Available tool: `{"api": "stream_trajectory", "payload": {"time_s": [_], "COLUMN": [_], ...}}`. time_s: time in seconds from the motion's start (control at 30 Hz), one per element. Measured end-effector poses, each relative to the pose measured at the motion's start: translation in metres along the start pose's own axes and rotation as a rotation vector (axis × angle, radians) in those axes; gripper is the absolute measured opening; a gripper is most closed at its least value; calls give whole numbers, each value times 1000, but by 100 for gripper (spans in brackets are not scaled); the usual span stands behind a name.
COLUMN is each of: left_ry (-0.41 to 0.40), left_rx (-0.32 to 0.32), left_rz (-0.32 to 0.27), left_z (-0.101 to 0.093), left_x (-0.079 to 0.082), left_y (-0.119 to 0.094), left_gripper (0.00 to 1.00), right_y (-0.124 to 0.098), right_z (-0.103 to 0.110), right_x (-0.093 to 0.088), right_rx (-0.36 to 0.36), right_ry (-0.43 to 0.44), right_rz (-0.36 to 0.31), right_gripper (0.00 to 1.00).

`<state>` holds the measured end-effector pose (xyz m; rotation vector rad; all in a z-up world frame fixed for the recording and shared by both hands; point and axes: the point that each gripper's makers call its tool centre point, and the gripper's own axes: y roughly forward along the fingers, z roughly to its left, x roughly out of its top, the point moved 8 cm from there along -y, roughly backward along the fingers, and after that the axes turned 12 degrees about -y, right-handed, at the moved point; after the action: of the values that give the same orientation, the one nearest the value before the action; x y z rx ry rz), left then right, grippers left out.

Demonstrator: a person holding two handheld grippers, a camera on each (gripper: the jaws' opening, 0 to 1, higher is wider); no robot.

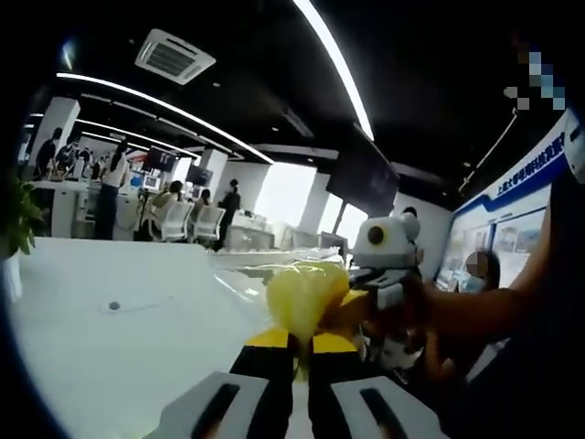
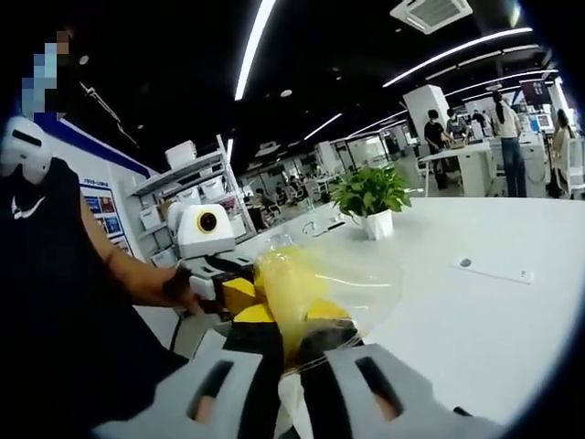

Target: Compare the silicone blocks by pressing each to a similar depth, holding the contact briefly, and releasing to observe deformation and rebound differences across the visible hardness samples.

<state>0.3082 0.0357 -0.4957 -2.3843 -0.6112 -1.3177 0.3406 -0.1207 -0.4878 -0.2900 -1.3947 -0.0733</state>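
Note:
A soft yellow silicone block (image 1: pixel 306 293) wrapped in a clear plastic bag hangs above the white table. My left gripper (image 1: pixel 302 340) is shut on its lower end, yellow-tipped jaws nearly together. In the right gripper view the same yellow block (image 2: pixel 288 274) sits inside the crinkled clear bag (image 2: pixel 366 274), and my right gripper (image 2: pixel 291 334) pinches the bag from below. The left gripper (image 2: pixel 239 297) reaches in from the left in a person's hand and meets the bag. The right gripper (image 1: pixel 370 306) shows to the right of the block, close against it.
A white table (image 1: pixel 110 347) spreads under both grippers, with a small round mark (image 2: pixel 466 262) on it. A potted plant (image 2: pixel 370 197) stands at its far side. Shelves (image 2: pixel 196 183) and desks with people lie beyond. A person's dark sleeve (image 2: pixel 55 302) is close.

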Motion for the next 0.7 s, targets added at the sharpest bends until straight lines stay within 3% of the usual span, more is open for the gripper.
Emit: {"api": "stream_trajectory", "payload": {"time_s": [0.33,0.37,0.7], "left_ry": [15,24,17], "left_rx": [1,0,3], "left_rz": [13,13,17], "left_z": [3,2,4], "left_x": [-1,-2,-3], "left_y": [4,5,6], "left_gripper": [0,0,1], "right_y": [-1,-2,-2], "right_z": [-5,-4,-6], "right_x": [-4,-4,-5], "right_rx": [10,12,11], "right_ry": [30,-3,2], "right_rz": [6,7,19], "right_gripper": [0,0,0]}}
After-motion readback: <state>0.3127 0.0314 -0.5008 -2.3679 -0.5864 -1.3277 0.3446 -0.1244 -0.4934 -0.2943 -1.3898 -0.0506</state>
